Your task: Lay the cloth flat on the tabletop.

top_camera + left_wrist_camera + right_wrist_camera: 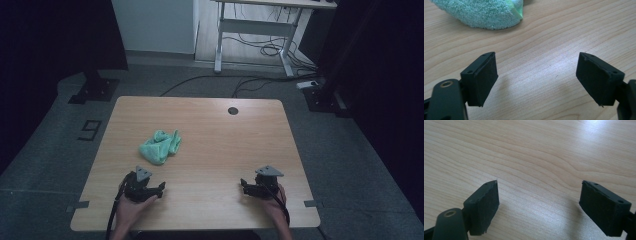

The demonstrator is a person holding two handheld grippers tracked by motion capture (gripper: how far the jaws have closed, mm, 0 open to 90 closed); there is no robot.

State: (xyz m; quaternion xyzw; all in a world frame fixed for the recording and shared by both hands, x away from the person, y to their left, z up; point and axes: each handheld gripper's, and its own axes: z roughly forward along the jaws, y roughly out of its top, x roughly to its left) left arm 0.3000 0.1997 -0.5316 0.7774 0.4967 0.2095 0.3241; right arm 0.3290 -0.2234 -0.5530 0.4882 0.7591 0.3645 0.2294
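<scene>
Black-jawed, the left claw (161,187) and right claw (243,185) both gape wide over the wooden counter (225,145), empty, near a green cloth (160,146).

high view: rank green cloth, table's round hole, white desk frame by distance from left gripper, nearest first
From the left gripper:
1. green cloth, crumpled on the table just ahead of it.
2. round hole, near the table's far edge, right of centre.
3. white desk frame, on the floor beyond the table.

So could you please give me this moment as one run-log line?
left gripper: open, empty | right gripper: open, empty | green cloth: crumpled on table, nearer left gripper, untouched
</scene>
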